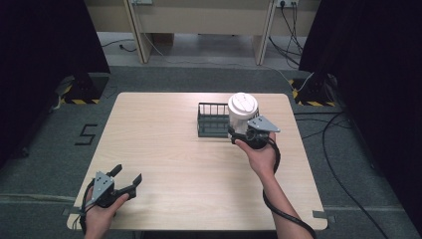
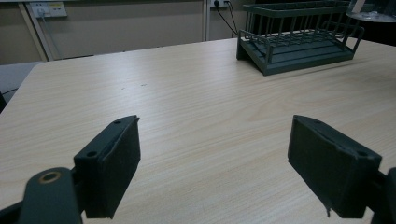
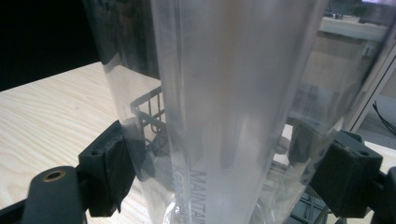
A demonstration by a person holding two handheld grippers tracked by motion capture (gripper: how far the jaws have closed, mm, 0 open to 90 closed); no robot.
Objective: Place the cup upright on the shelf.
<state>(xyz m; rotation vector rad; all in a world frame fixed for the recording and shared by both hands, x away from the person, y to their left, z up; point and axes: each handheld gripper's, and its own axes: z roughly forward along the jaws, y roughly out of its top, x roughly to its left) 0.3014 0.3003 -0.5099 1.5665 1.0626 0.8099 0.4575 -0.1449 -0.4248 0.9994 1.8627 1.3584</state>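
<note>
The right gripper (image 1: 247, 133) is clamping a tall clear plastic cup with a white lid (image 1: 242, 113), its jaws pressing on both sides of the cup wall as seen in the right gripper view (image 3: 233, 93). It is holding the cup upright at the right far part of the light wooden table (image 1: 164, 164), just at the right end of the dark green wire rack (image 1: 213, 119). Whether the cup base is resting on the table, on the rack, or hanging just above cannot be told from the high view.

The left gripper (image 1: 121, 181) is idling at the near left corner, jaws spread wide with nothing between them; the left gripper view is looking across bare table toward the rack (image 2: 299, 39), well apart.

Step in hand, judging by the pose: carrying or placing the cup at the rack, probably mid-task.

Next move is likely calling for keeping the cup vertical, lining its base over a rack slot or the rack floor, lowering gently, and only then loosening the jaws. The thin wall could be buckling under a hard squeeze, so a light grip is needed.
</note>
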